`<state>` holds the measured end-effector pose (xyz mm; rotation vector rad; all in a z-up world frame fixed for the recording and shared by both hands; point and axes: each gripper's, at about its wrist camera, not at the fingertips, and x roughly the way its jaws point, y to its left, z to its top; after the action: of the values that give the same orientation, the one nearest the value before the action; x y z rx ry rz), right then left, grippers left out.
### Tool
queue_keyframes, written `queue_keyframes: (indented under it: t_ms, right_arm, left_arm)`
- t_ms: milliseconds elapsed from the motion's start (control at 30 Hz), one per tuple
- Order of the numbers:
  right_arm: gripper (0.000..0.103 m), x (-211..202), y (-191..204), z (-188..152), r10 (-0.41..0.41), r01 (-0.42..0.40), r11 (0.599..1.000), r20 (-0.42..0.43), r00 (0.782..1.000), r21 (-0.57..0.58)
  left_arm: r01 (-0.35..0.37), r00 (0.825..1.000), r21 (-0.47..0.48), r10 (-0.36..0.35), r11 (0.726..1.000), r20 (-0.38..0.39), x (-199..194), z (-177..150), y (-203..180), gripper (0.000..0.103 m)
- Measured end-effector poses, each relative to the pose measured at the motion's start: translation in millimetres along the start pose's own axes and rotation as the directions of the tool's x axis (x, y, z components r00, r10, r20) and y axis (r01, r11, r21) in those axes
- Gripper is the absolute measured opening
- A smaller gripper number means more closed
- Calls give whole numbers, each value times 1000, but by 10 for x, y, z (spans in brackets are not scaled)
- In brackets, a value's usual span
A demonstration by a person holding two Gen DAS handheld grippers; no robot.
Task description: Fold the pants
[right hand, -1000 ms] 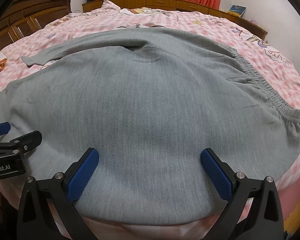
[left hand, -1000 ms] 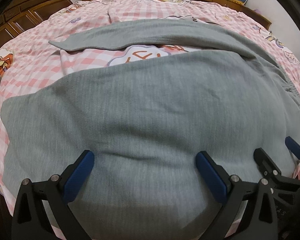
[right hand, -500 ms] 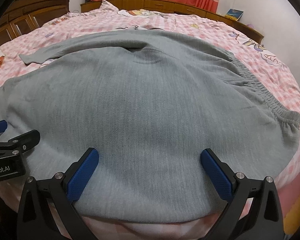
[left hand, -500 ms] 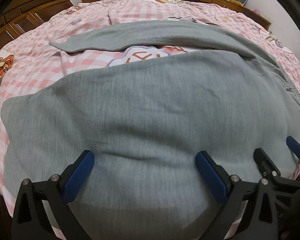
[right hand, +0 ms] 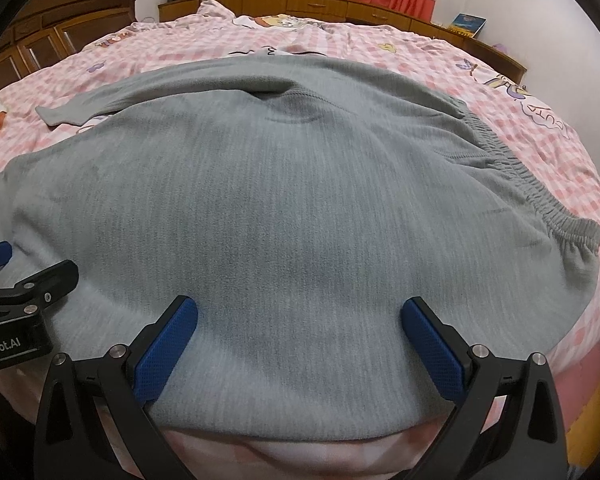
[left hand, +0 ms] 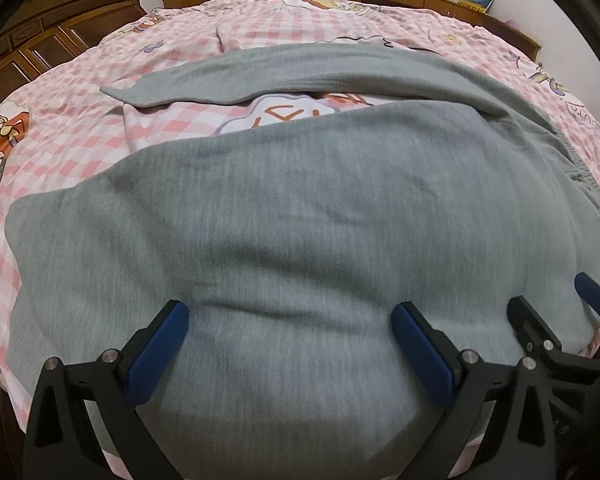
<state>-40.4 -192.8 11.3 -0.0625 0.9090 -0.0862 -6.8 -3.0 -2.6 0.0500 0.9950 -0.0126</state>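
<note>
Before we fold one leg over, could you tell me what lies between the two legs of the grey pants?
Only a bare wedge of pink checked bedsheet lies between the two legs of the pants; the left wrist view shows it.

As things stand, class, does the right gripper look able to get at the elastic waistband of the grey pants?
Probably yes. The right gripper is open over the grey pants, and the waistband lies exposed to its right on the pink checked bedspread. Nothing lies between; the left gripper sits on the opposite side.
</note>
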Motion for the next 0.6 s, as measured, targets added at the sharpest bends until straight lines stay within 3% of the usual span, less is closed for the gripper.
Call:
queue_keyframes:
  t_ms: [600]
  right_arm:
    - [103,14,21,29,23,-23,1000,-46,999,-4]
  left_arm:
    - [18,1000,14,-18,1000,-4,-11,-30,17,103]
